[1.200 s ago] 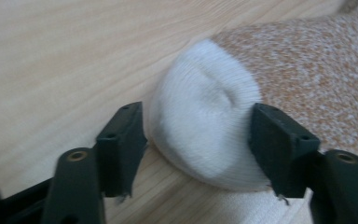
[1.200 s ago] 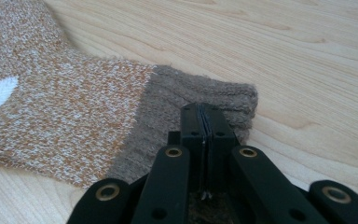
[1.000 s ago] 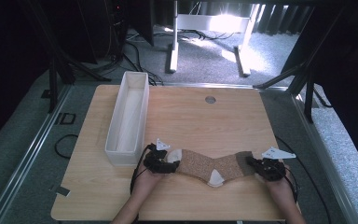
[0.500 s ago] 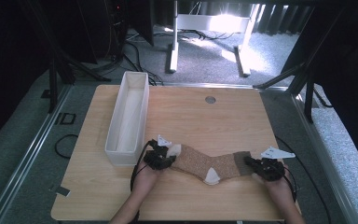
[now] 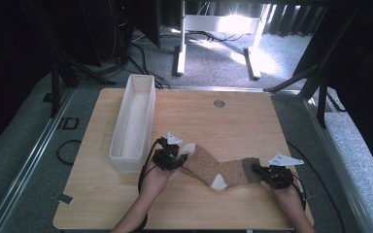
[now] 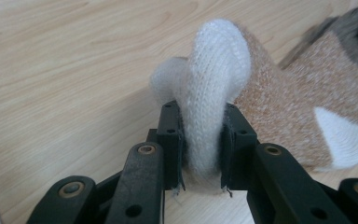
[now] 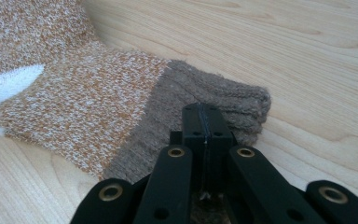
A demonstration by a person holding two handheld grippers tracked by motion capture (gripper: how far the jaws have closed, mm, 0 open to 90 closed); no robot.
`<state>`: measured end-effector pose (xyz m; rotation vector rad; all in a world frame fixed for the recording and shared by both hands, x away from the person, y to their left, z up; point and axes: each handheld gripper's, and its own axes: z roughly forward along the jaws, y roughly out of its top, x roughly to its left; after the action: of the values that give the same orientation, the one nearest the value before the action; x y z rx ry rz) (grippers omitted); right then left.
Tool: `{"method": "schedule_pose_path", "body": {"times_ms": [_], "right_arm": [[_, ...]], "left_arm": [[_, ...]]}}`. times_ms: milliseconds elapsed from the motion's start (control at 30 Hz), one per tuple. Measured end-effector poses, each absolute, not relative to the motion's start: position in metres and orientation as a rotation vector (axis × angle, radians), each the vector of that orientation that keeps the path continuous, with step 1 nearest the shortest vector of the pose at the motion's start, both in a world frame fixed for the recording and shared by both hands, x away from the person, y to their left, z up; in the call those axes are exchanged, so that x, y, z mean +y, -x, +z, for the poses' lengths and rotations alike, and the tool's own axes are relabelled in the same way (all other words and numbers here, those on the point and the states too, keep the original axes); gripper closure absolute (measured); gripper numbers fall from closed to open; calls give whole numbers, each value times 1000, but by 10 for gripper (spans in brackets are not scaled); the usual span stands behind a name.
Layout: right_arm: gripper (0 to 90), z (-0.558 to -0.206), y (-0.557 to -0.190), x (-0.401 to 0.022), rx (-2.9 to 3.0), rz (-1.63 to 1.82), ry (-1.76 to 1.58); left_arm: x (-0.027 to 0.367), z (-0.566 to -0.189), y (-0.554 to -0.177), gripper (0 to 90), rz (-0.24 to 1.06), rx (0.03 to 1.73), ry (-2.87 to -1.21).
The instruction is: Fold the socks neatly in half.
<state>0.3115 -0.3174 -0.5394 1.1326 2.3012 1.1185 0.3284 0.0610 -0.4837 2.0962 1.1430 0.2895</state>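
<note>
A brown speckled sock (image 5: 218, 168) with a white toe, a white heel patch and a grey-brown cuff lies stretched across the front of the wooden table (image 5: 213, 126). My left gripper (image 5: 171, 156) is shut on the white toe (image 6: 205, 121), which bulges up between the jaws. At the other end my right gripper (image 5: 268, 174) is shut on the edge of the cuff (image 7: 214, 100). In the right gripper view the sock (image 7: 74, 98) lies flat on the wood to the left.
A long white open bin (image 5: 135, 121) stands along the table's left side, close to my left gripper. A small round metal grommet (image 5: 218, 103) sits near the far edge. Table legs and cables lie on the grey floor beyond.
Both grippers have kept their hold on the sock's two ends. The sock has shifted only slightly, with the left end drawn a little closer to the bin.
</note>
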Motion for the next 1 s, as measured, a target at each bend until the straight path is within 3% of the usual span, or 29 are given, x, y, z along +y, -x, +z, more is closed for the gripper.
{"method": "schedule_pose_path", "body": {"times_ms": [600,1000], "right_arm": [[900,-541,-311,-319,2292,1142,-1141],[900,-542,-311,-320,2289,1152,-1147]], "left_arm": [[32,-462,-327,718,291,1091,-2105],[-20,-457,-324,719,238,979,-2137]]}}
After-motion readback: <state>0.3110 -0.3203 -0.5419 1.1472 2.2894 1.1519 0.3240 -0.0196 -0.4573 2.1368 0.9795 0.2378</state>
